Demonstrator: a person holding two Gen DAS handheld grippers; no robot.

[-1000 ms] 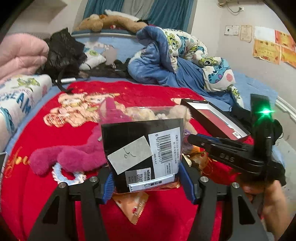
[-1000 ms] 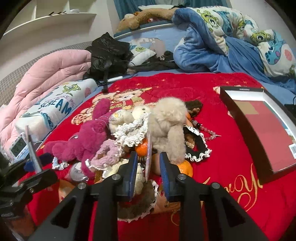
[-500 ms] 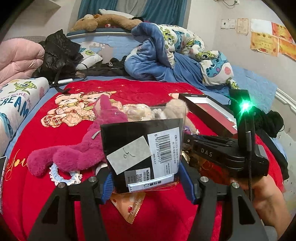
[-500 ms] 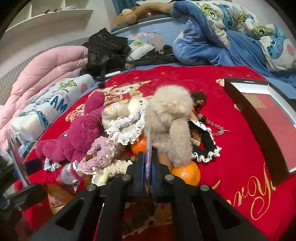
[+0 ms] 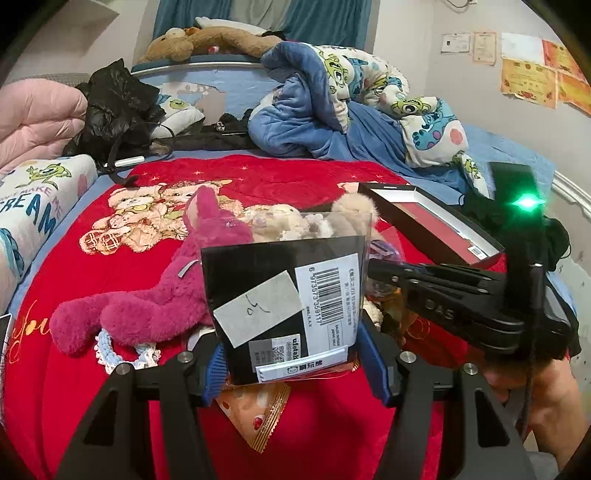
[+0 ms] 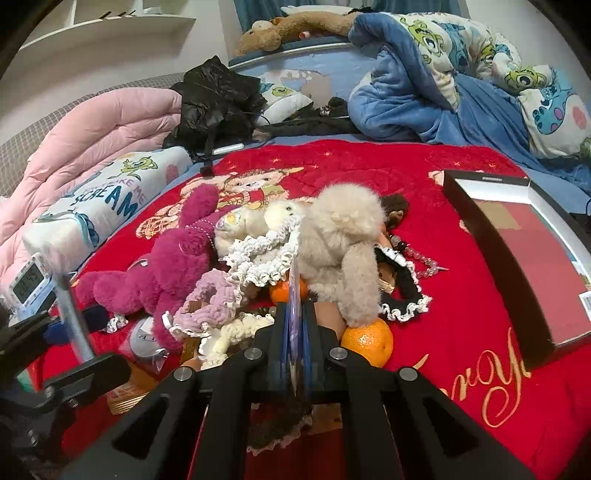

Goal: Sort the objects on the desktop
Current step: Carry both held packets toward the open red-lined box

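Closing fully since a second before, the right gripper (image 6: 293, 354) pinched one edge of the clear-topped packet (image 5: 286, 306), while the left gripper (image 5: 290, 363) clamped its base, raised over the toy pile. Judged ready for handover toward the black tray (image 6: 517, 254).

the room had a big bed (image 5: 303, 181) with a red blanket (image 6: 369, 166). a blue blanket (image 5: 303, 122) and a pink quilt (image 6: 96, 125) lay at the back. papers (image 5: 528, 79) hung on the pale wall (image 5: 413, 55). blue curtains (image 5: 325, 16) hung behind.
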